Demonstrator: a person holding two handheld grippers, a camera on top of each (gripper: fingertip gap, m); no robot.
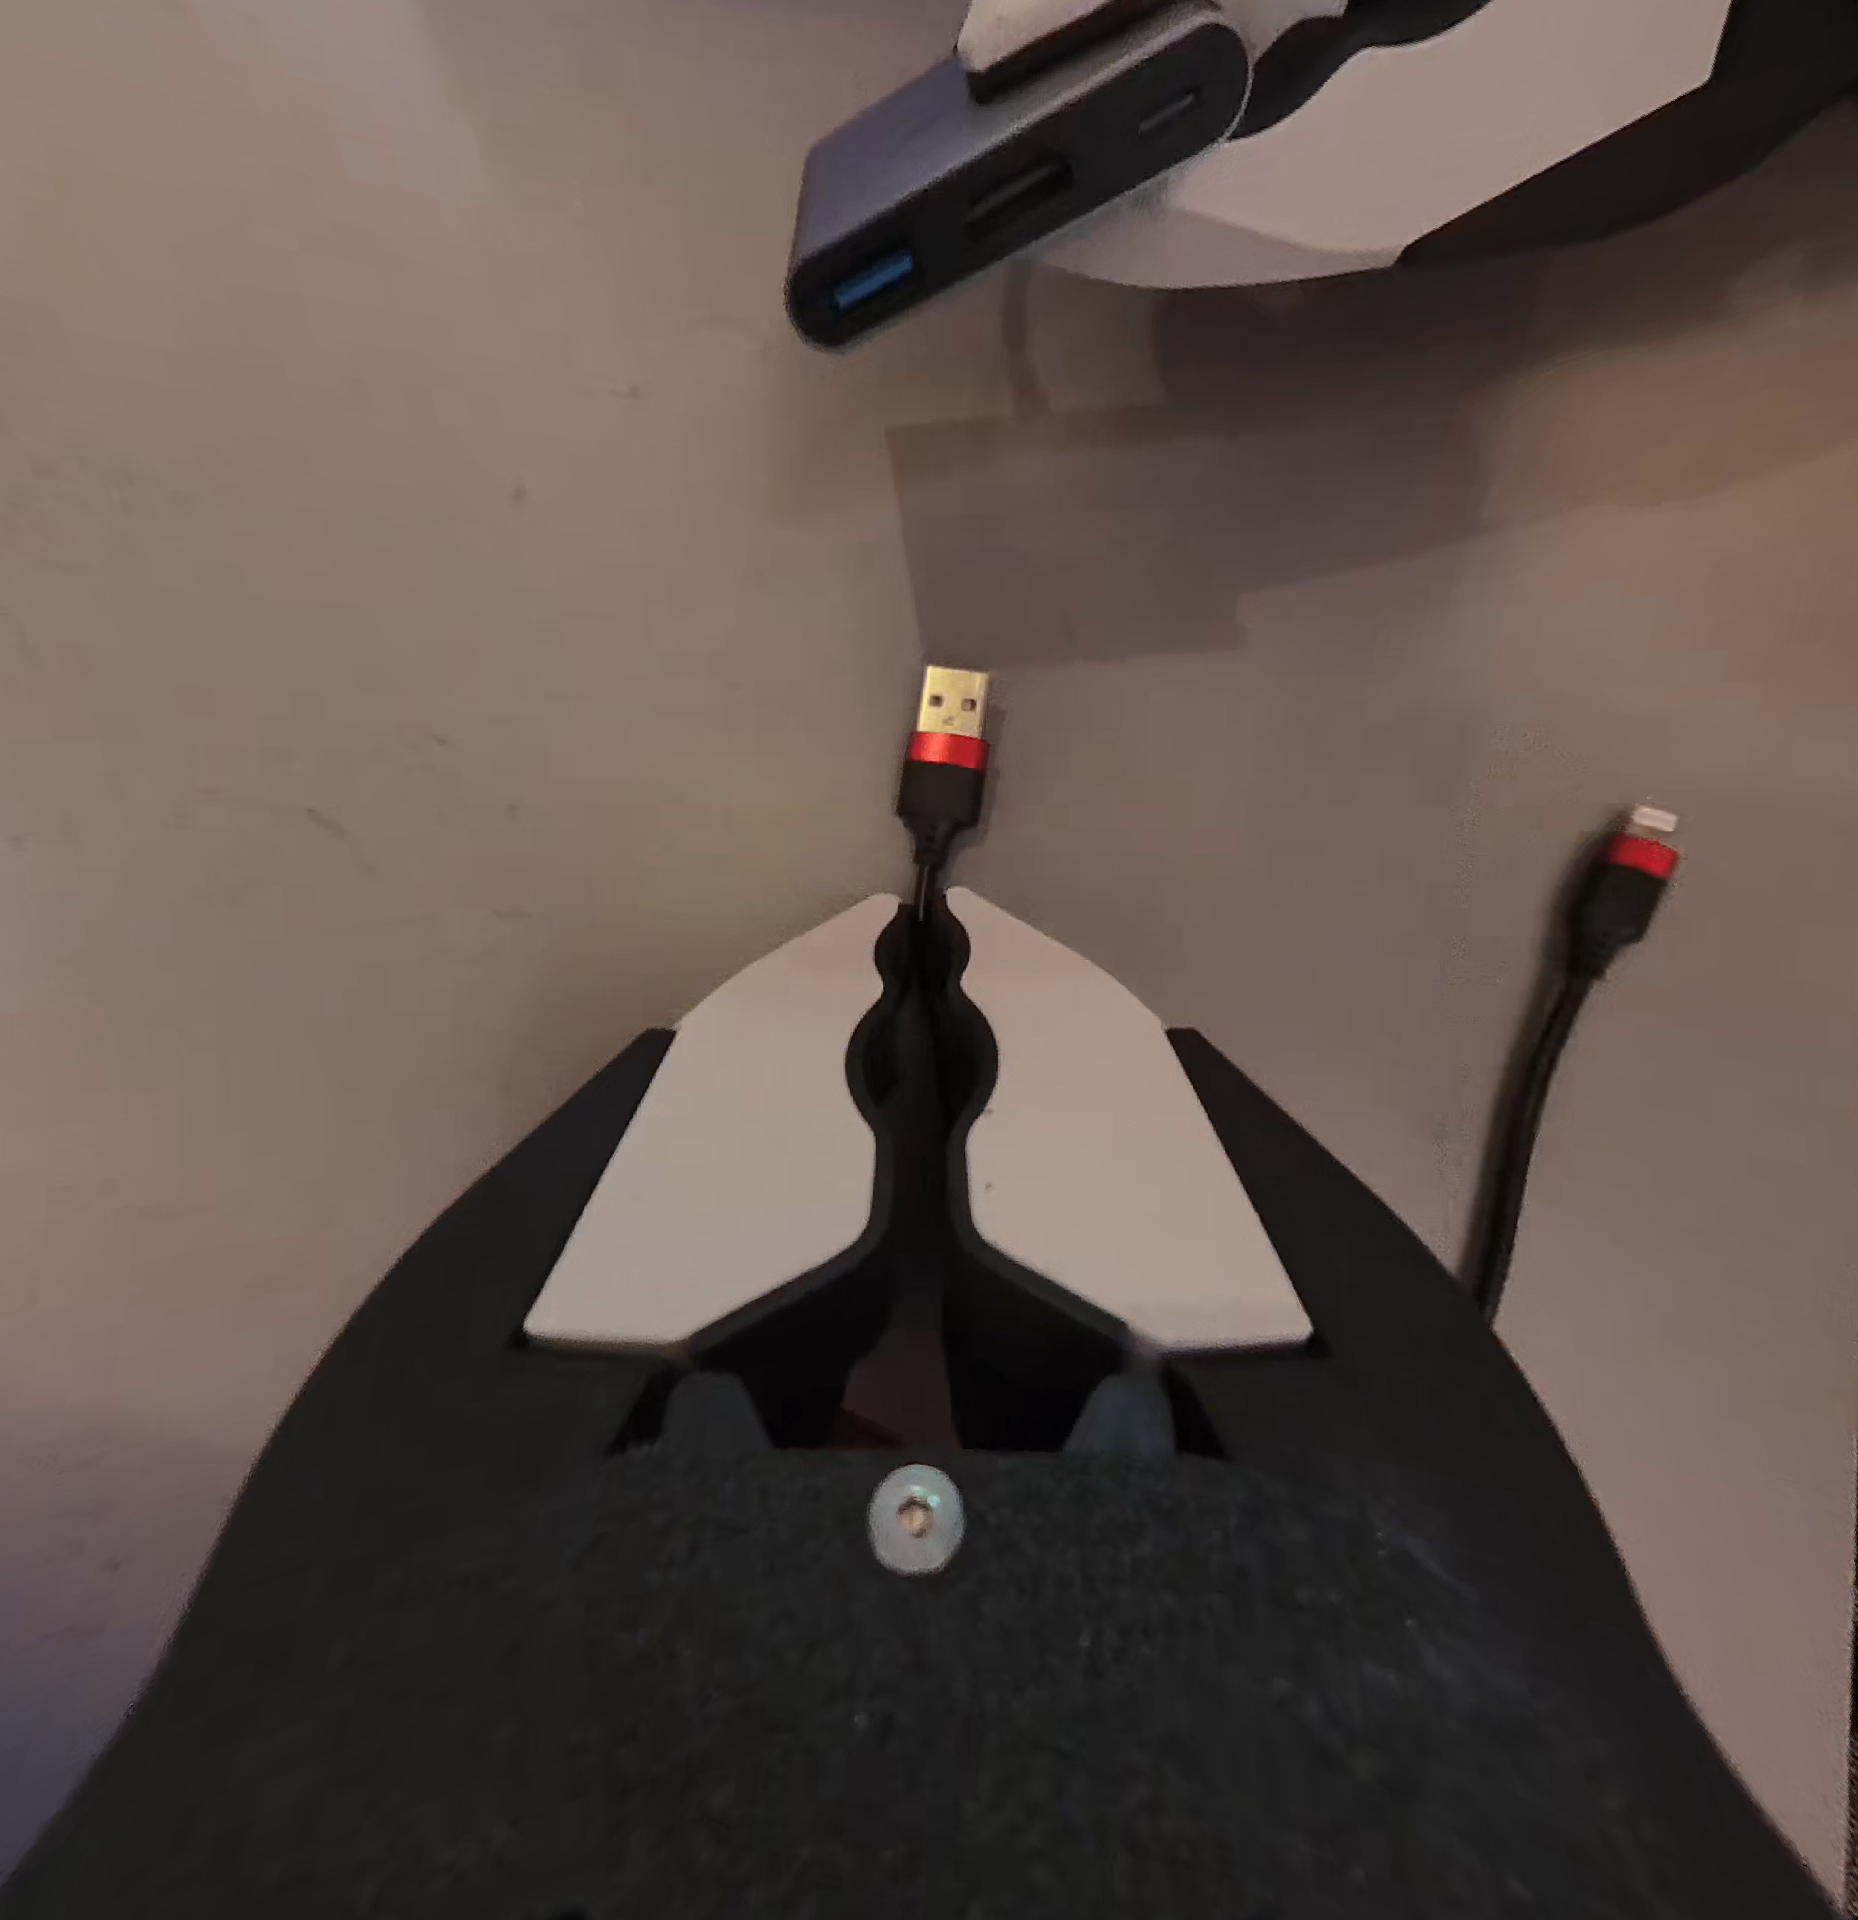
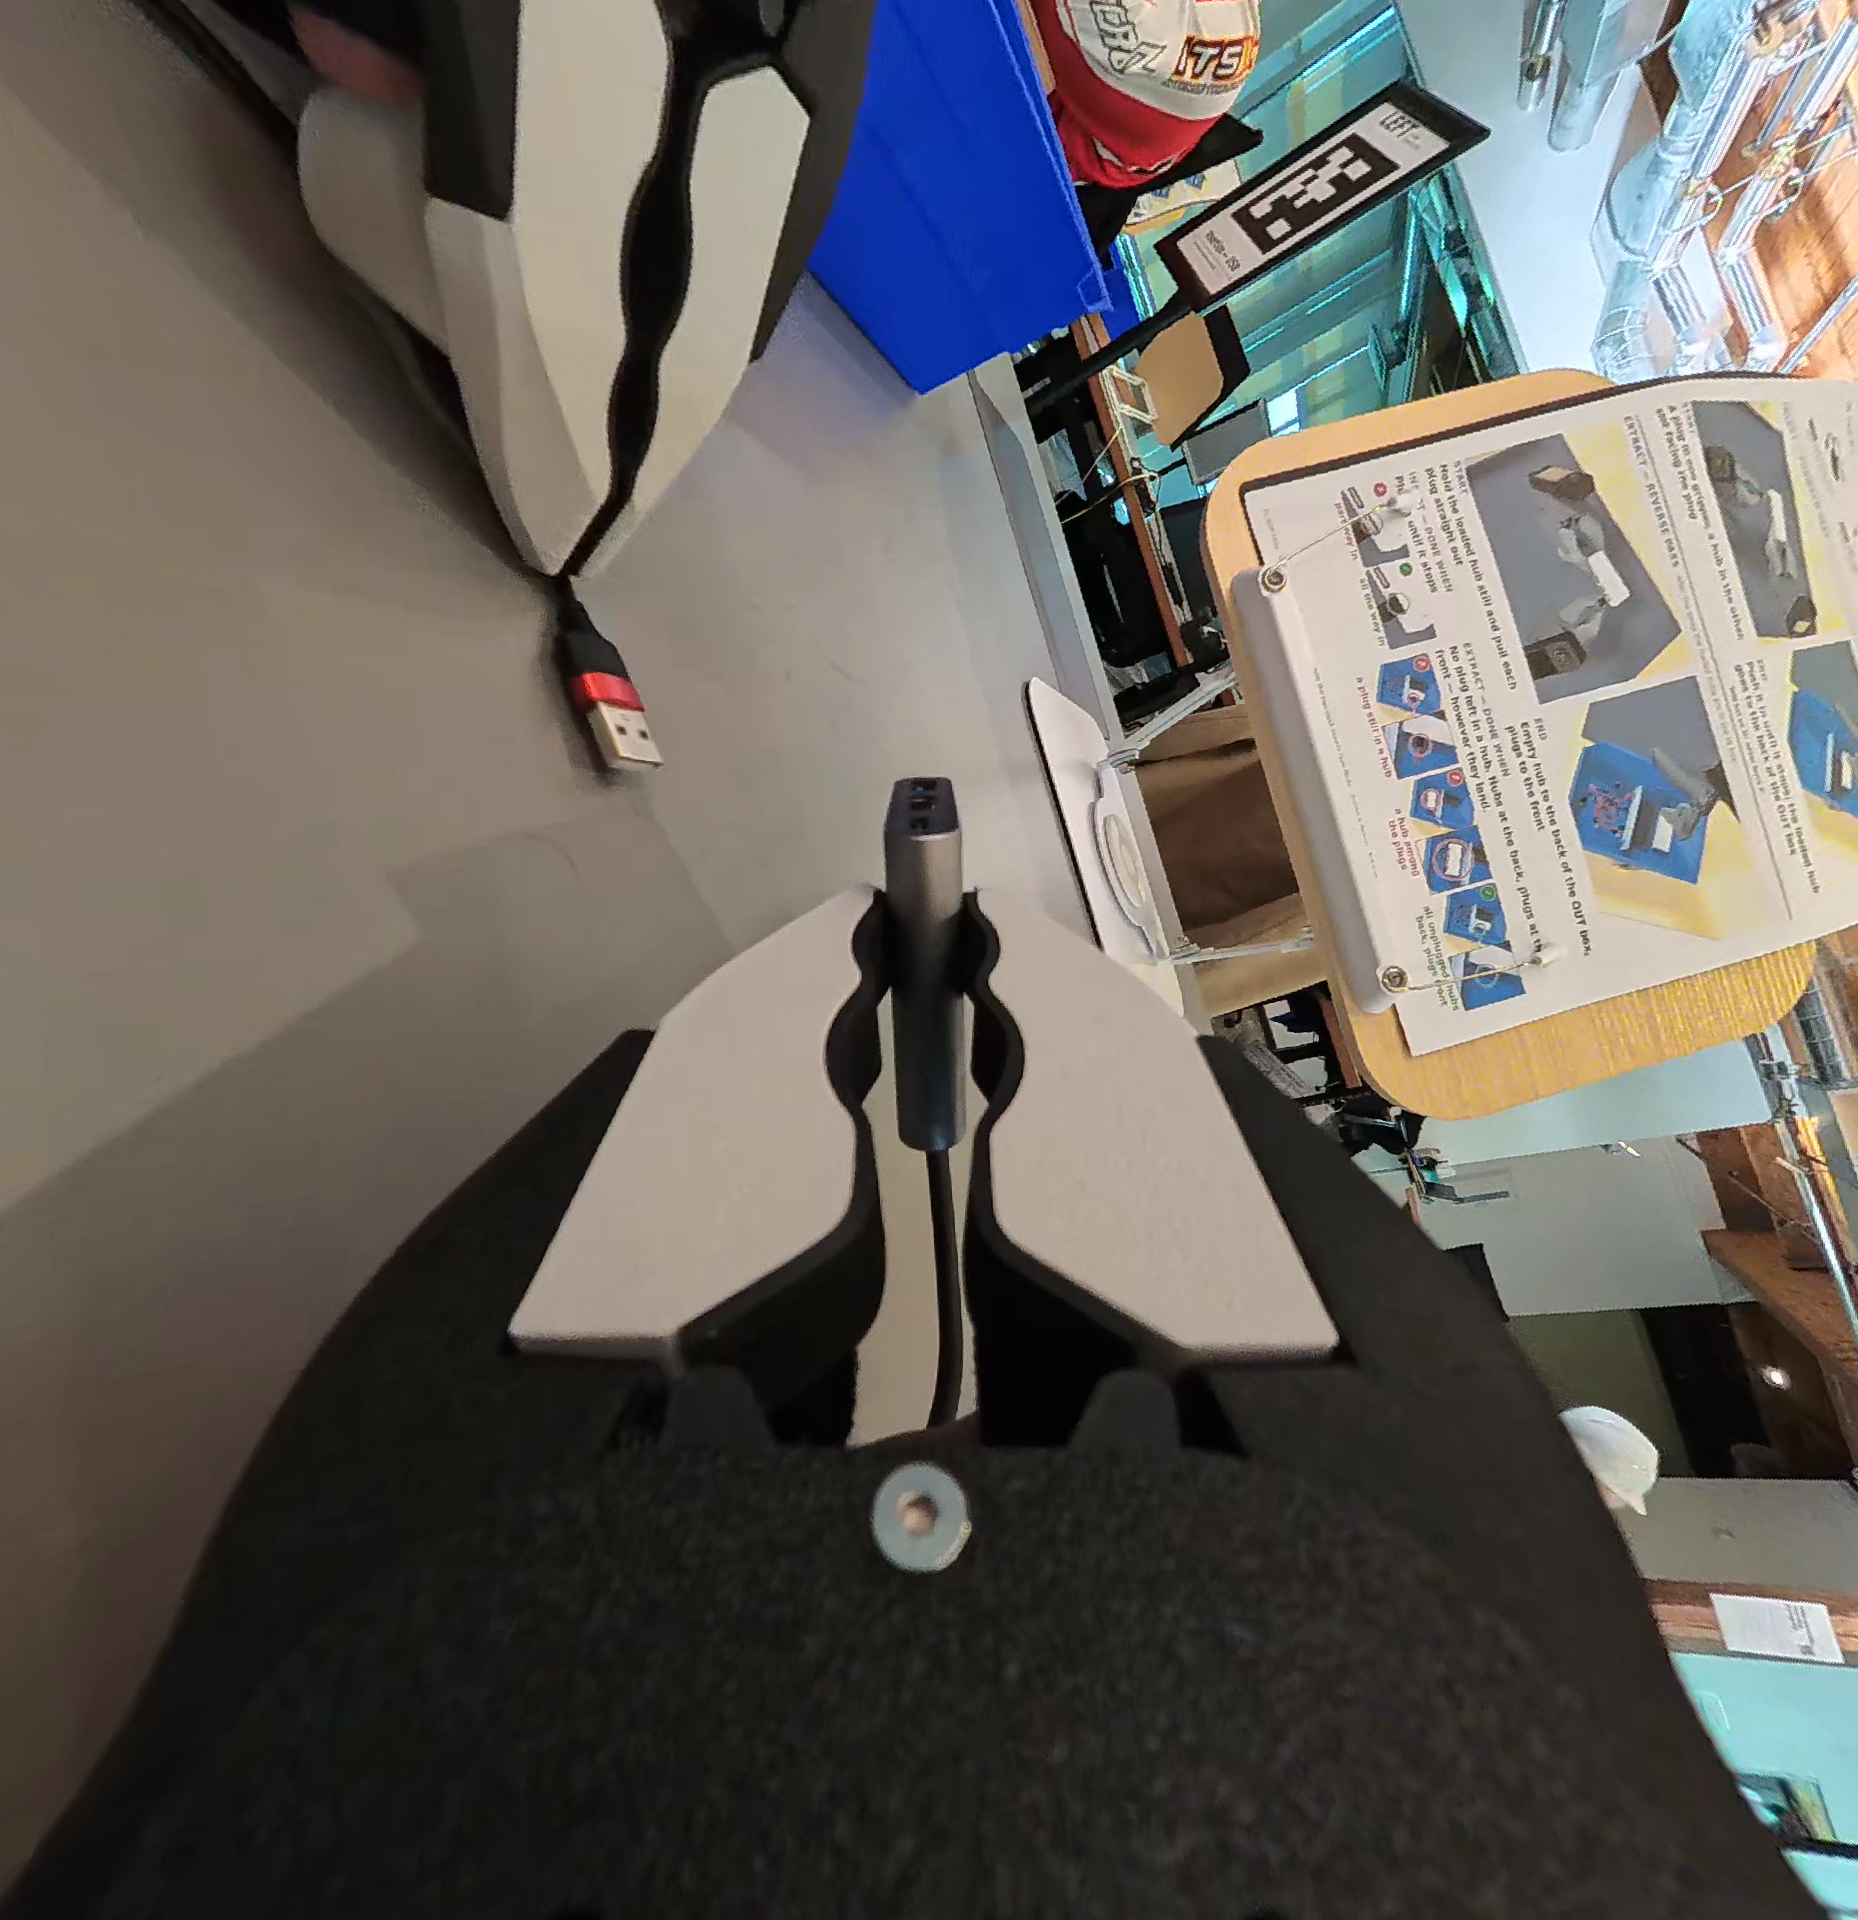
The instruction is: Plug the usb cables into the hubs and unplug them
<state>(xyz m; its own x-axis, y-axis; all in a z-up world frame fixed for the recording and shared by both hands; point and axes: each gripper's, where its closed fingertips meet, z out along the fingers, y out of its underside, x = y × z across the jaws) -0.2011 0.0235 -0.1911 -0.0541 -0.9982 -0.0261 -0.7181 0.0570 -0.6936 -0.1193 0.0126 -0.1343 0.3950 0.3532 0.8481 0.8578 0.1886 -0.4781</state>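
My left gripper [image 1: 930, 902] is shut on a black USB cable just behind its plug [image 1: 949, 743], which has a red collar and a gold USB-A end pointing forward. My right gripper [image 2: 925, 899] is shut on a grey USB hub [image 2: 923, 914], held edge-on with its ports facing forward. In the left wrist view the hub [image 1: 1008, 197] hangs at the top, held by the right gripper [image 1: 1133, 94], a blue port nearest the plug, a clear gap between them. In the right wrist view the plug [image 2: 613, 707] sits left of the hub, held by the left gripper [image 2: 566, 566].
The cable's other end [image 1: 1637, 862], red-collared with a small white tip, lies on the grey table [image 1: 385, 727] at right. A blue bin [image 2: 956, 187] stands behind the left gripper. A wooden board with an instruction sheet [image 2: 1579, 707] stands beyond the table edge. The gap from one gripper's tips to the other's is roughly 10 cm.
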